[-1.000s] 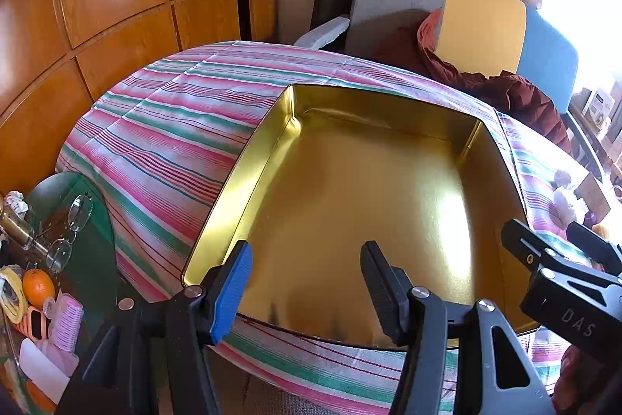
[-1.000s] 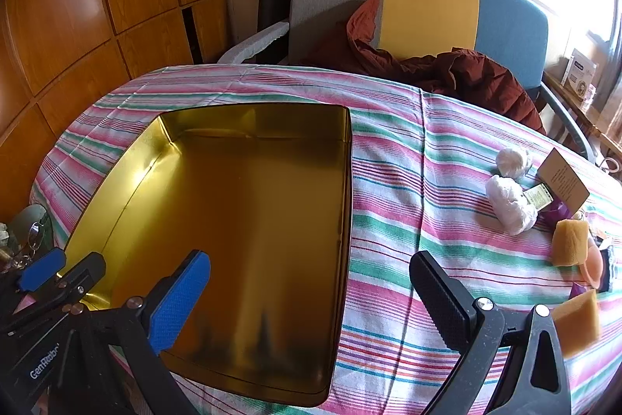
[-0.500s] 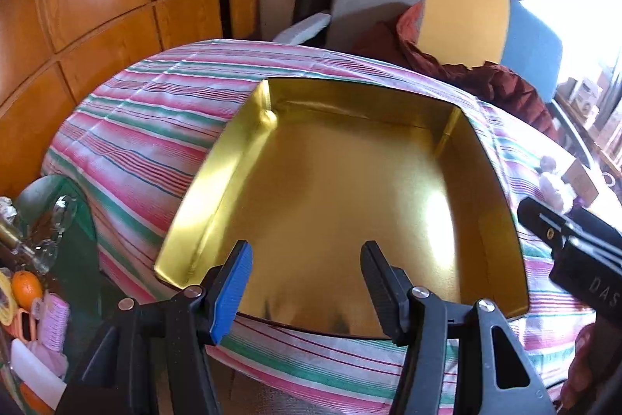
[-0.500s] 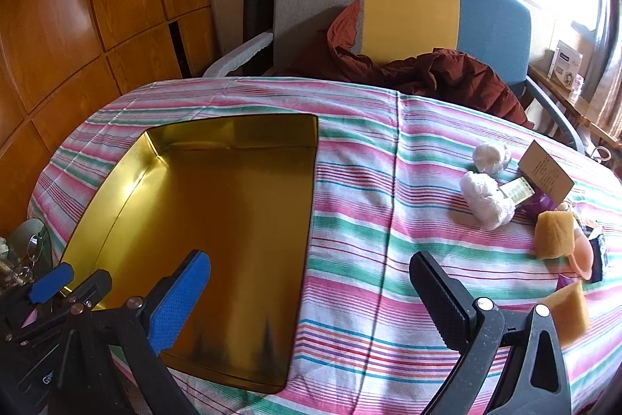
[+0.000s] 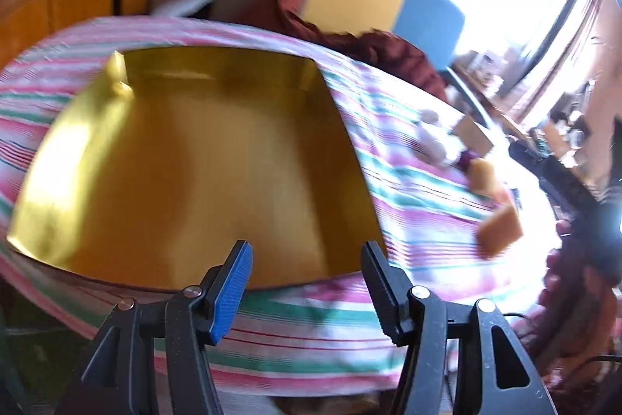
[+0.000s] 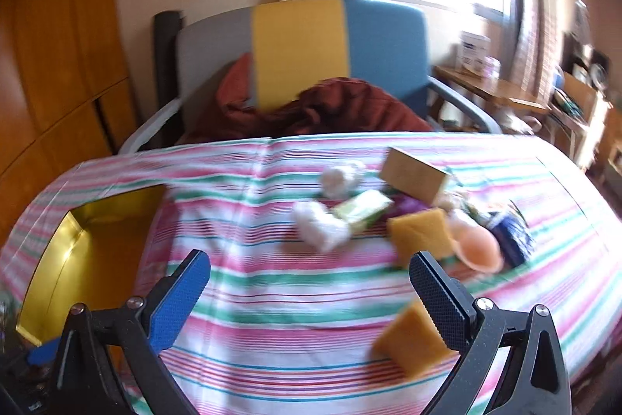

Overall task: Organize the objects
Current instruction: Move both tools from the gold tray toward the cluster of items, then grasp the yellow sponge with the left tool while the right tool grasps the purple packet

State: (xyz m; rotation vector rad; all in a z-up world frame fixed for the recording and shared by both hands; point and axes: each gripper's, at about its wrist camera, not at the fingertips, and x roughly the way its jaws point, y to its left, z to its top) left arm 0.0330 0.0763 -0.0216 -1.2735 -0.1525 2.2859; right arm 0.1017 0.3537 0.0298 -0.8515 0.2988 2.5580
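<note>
Tin [image 5: 202,162] sits empty at the cloth's [image 6: 291,298] left end, and both views have swung right toward the pile. Right gripper [image 6: 311,294] now faces the sponges [image 6: 421,240], jaws wide and empty; left gripper [image 5: 307,282] trails, also open and empty. Collecting looks about to begin.
</note>
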